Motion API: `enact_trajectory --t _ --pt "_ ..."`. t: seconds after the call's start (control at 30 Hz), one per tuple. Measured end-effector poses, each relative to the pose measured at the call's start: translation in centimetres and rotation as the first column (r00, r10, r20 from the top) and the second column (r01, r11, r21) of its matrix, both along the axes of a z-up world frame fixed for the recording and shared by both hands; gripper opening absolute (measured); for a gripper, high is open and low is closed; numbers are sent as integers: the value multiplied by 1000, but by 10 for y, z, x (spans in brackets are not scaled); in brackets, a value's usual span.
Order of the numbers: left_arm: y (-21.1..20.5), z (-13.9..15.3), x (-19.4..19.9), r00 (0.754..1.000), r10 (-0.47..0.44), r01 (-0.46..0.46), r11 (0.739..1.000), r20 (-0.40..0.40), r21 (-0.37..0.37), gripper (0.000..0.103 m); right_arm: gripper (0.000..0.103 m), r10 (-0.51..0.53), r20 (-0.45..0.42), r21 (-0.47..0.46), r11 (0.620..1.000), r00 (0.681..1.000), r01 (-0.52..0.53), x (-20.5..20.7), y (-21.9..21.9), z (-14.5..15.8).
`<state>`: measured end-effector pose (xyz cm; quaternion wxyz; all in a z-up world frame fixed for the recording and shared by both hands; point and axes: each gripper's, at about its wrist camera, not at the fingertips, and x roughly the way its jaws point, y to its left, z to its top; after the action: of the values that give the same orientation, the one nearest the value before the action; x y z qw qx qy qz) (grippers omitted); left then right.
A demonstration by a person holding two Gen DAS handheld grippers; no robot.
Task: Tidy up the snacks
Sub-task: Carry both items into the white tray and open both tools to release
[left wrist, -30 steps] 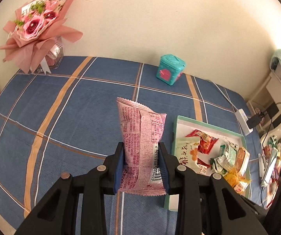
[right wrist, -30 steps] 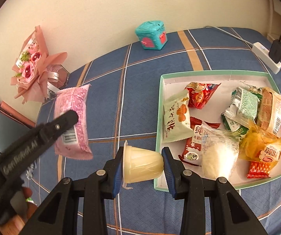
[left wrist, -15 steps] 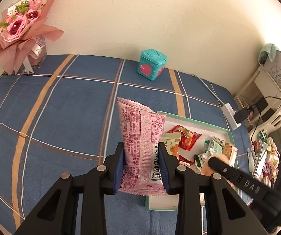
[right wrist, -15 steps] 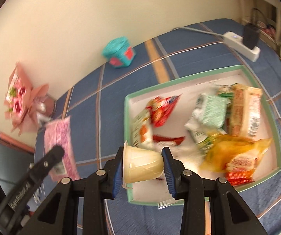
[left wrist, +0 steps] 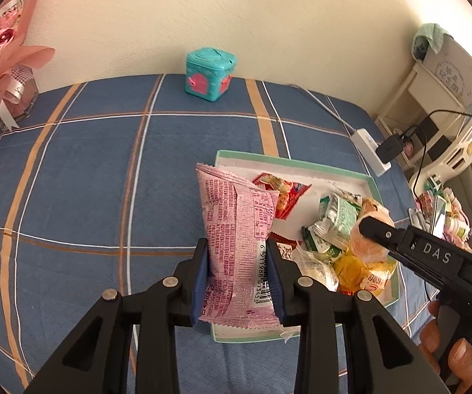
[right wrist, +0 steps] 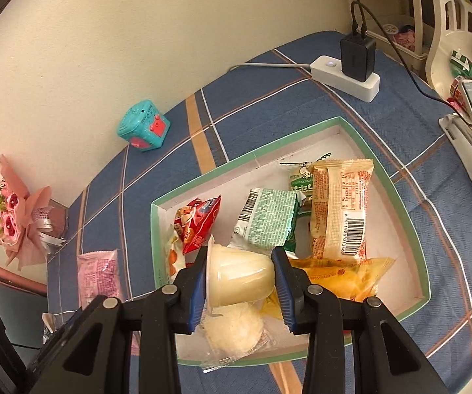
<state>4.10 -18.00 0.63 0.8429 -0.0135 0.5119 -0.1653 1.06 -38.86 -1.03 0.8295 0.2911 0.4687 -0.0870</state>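
Fingers first: your left gripper (left wrist: 237,275) clamps pink snack packet (left wrist: 236,239) upright at left edge of green-rimmed tray (left wrist: 372,184). Your right gripper (right wrist: 240,282) pinches cream jelly cup (right wrist: 239,279) sideways above tray's packed near corner. Step: delivery. Next, likely lower each over bare tray floor, then release without crushing packets.

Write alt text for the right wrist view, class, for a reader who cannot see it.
The right gripper clamps a pale jelly cup on its side above a green-rimmed tray of packaged snacks on a blue plaid cloth. A teal toy box and power strip lie beyond.
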Motion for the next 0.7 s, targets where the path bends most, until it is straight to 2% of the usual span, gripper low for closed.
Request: enact_trajectory --t 0.37,0.7 --pt "-21 -22 0 997 -51 54 997 -63 50 34 40 34 -39 -13 999 999 -34 12 7 -17" --pt "-28 -36 3 992 -61 66 997 -112 46 34 40 50 -57 -28 998 997 -52 17 12 -22"
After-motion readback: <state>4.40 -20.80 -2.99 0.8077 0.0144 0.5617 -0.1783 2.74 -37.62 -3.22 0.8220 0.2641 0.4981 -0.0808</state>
